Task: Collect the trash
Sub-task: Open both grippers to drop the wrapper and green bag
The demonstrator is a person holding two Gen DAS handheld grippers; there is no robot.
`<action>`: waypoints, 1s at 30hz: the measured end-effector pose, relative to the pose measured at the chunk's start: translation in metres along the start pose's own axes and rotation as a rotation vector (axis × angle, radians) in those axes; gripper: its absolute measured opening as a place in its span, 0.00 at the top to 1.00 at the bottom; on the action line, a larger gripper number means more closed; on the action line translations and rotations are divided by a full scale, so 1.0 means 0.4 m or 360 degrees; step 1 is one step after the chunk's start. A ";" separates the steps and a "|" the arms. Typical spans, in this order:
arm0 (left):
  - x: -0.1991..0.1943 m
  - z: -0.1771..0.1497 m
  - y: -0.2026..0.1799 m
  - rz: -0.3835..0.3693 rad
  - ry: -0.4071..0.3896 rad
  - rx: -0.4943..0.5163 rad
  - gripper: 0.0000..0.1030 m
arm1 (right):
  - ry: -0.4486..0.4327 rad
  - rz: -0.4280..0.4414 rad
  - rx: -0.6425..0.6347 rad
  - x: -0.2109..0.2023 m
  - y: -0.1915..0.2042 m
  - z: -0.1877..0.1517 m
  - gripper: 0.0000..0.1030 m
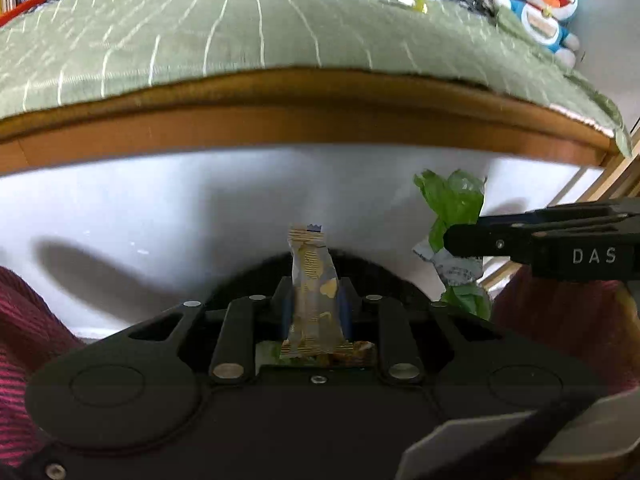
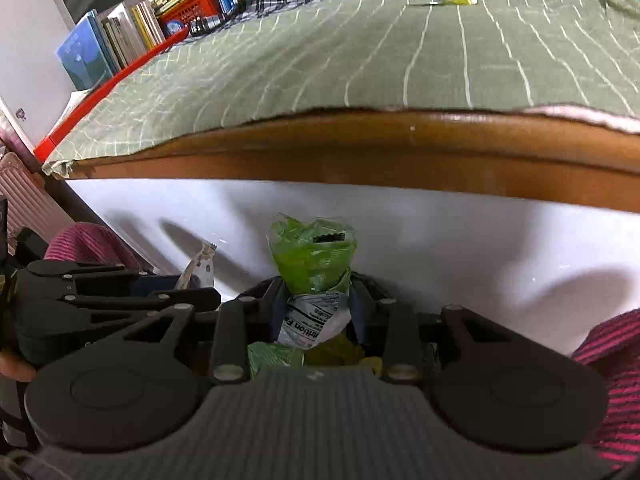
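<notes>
Standing upright between the pads of the left gripper (image 1: 316, 308), a clear candy wrapper (image 1: 314, 292) printed with gold stripes and hearts is pinched tight. Beside it, the right gripper (image 2: 316, 312) clamps a crumpled green bag (image 2: 314, 256) with a white nutrition label. Both hang below the green striped bedspread (image 1: 240, 36) and wooden bed rail (image 1: 304, 120).

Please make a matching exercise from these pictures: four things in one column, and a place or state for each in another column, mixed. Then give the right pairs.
Things:
1. gold wrapper
2. green wrapper
3. blue cat plush
4. books

Places:
A. far corner of the bed
B. gripped in the right gripper
C. standing beside the bed
D. gripped in the left gripper

Pairs: 1-D, 2-B, 3-A, 4-C
</notes>
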State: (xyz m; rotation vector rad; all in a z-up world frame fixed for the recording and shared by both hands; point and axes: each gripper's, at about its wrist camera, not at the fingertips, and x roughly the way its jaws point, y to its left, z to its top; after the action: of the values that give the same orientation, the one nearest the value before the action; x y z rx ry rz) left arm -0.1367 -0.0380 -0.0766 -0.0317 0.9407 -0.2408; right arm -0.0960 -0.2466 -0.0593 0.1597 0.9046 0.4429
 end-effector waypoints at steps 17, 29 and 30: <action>0.030 -0.013 -0.001 0.0014 0.0074 0.0022 0.77 | 0.0028 0.0011 0.0016 0.016 -0.003 -0.003 0.58; 0.005 -0.005 0.001 0.0046 -0.0001 -0.0007 0.53 | 0.0006 0.0034 0.0038 0.006 -0.004 0.009 0.41; 0.001 -0.004 0.000 0.0048 -0.0010 -0.0006 0.52 | 0.0002 0.0034 0.0039 0.005 -0.003 0.011 0.41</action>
State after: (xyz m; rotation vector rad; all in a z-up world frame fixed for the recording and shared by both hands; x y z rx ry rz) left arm -0.1378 -0.0378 -0.0780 -0.0218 0.9348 -0.2112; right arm -0.0911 -0.2467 -0.0585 0.1918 0.9107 0.4519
